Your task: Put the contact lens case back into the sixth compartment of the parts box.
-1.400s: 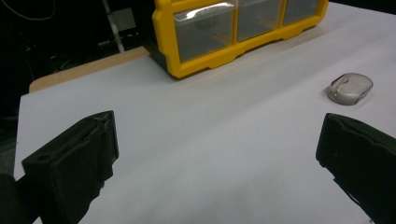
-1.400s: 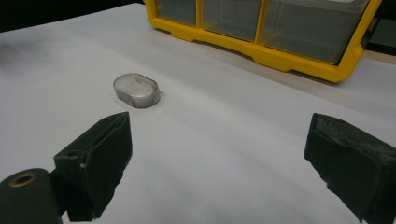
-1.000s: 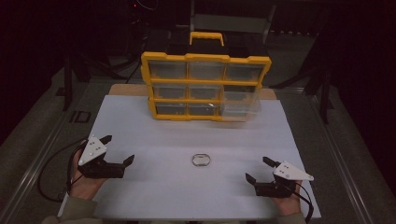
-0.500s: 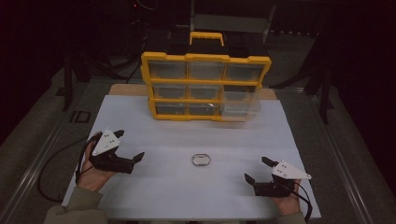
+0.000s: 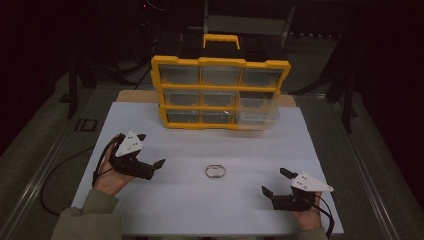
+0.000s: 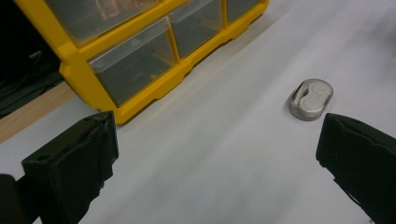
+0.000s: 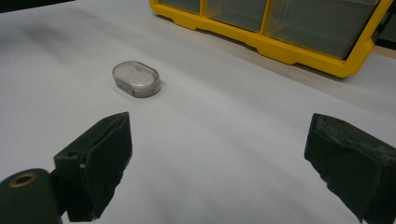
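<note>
A white sheet (image 5: 200, 200) is covering the table, and its near edge is sitting just above the person's olive sleeve (image 5: 87, 220) at the bottom left of the high view. The right gripper (image 5: 275, 186) is resting low near the sheet's near right corner, held in the right hand (image 5: 306, 216), with its jaws standing wide apart and nothing between them. The left gripper (image 5: 152, 165) is sitting a little farther up on the left side, cradled in the left hand (image 5: 111, 181), its jaws likewise spread wide and holding nothing, pointing right toward the middle of the sheet.

Between the two grippers, a small oval clear case (image 5: 215, 171) is lying flat on the sheet, apart from both. In the left gripper view the case (image 6: 310, 99) is lying just beyond the right-hand jaw, not touching it; in the right gripper view it (image 7: 137, 79) is lying beyond the left-hand jaw, also clear of it.

Farther back, a yellow drawer organizer (image 5: 220, 92) with clear drawers is standing upright at the far edge of the sheet, its lower right drawer (image 5: 257, 111) pulled out. A strip of bare wooden tabletop (image 5: 137, 96) is showing beside it. Beyond and around the table the room is lying dark, with grey floor (image 5: 45, 145) at both sides.
</note>
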Motion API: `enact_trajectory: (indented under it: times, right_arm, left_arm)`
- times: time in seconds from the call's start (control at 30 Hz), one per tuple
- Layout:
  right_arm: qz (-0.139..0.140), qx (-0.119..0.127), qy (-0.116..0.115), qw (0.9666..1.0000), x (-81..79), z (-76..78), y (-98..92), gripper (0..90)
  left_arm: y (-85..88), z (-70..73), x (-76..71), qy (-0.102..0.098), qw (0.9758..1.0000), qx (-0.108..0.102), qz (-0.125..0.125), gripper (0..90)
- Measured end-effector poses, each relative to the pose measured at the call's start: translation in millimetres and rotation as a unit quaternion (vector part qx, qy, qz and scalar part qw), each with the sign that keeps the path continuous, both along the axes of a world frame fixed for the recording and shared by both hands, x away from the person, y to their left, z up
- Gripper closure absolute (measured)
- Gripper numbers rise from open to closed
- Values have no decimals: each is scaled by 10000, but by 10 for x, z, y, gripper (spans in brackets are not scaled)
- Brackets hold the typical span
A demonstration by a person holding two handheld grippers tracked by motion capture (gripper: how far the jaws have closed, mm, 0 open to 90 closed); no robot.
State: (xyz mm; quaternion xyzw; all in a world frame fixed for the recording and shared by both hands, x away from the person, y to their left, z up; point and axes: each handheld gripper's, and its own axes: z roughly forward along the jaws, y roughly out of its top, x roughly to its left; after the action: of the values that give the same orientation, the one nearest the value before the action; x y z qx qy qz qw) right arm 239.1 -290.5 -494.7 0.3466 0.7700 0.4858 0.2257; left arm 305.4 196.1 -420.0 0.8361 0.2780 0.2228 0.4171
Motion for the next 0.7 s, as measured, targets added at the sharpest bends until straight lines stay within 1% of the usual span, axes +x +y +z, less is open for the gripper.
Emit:
enact_trajectory:
  times: [0.2, 0.37, 0.7]
  right_arm:
    - [28, 7, -20, 10000, 0, 3, -1, 76]
    - [31, -3, -25, 10000, -2, 5, 1, 76]
    - [4, -13, 7, 10000, 2, 2, 4, 76]
  left_arm:
    - [-78, 31, 69, 32, 9998, 148, -115, 0]
    - [-157, 54, 112, 47, 9995, 201, -232, 0]
    - [-329, 82, 192, 74, 9982, 381, -458, 0]
